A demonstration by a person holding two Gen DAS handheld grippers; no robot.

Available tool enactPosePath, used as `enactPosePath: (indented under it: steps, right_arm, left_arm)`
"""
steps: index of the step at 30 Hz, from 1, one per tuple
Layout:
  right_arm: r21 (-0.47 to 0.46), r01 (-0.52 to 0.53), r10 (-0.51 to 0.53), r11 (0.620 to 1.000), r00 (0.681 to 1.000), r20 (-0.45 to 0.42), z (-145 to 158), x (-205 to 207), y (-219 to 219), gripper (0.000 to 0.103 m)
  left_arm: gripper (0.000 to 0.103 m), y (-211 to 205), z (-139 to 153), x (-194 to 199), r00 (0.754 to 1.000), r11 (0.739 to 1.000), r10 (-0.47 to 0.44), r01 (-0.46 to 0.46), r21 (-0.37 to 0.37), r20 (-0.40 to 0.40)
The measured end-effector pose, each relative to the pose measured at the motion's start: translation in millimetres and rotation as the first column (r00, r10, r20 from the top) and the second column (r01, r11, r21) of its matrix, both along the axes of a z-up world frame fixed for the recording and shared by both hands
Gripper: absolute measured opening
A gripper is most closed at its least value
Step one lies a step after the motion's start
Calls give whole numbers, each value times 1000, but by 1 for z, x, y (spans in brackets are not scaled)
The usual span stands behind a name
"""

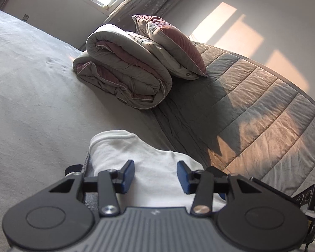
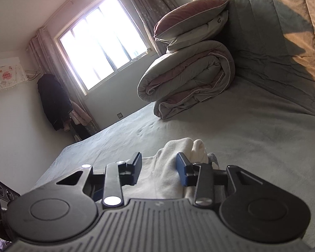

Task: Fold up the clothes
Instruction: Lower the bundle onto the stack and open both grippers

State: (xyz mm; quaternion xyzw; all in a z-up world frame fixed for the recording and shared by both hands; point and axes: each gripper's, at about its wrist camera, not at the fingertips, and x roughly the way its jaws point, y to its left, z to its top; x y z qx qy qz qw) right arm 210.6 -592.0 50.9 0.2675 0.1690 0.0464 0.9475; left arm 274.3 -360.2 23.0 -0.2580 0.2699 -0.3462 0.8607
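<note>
The left wrist view shows the left gripper point(image 1: 155, 176) and, lower centre, the white cotton garment point(image 1: 151, 157) on the grey bed sheet point(image 1: 31, 105); both the left and the right gripper point(image 2: 159, 169) stand open astride it, so each should pinch only one edge evenly.

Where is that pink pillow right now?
The pink pillow sits on top of the rolled duvet at the far end of the bed, against the padded headboard, below the window.

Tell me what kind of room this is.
A bedroom, most likely. There is a wide bed with a rolled quilt and a pillow stacked on it, a padded headboard behind, and a curtained window.
</note>
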Motion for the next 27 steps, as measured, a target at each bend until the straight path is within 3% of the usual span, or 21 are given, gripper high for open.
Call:
enactPosePath:
  steps: [4, 10, 14, 18, 22, 27]
  right_arm:
    - [49, 15, -14, 999, 1000, -10, -23, 5, -9, 23]
    - [70, 22, -22, 997, 1000, -4, -25, 3, -12, 23]
    - [64, 17, -16, 998, 1000, -5, -6, -8, -7, 41]
    - [40, 27, -26, 999, 999, -24, 18, -25, -2, 44]
    - [6, 44, -44, 999, 998, -44, 38, -48, 4, 49]
    - [-77, 39, -46, 996, 995, -93, 52, -74, 24, 50]
  left_arm:
    - [44, -3, -14, 2, 999, 1000, -14, 13, 15, 30]
    - [45, -9, -5, -8, 997, 998, -14, 9, 69, 80]
    - [46, -5, 12, -19, 998, 997, -17, 12, 77, 67]
    - [46, 0, 32, -35, 998, 995, -19, 13, 98, 60]
    - [48, 0, 53, -60, 998, 982, -16, 4, 191, 62]
    - [48, -6, 70, -97, 999, 935, -18, 0, 353, 47]
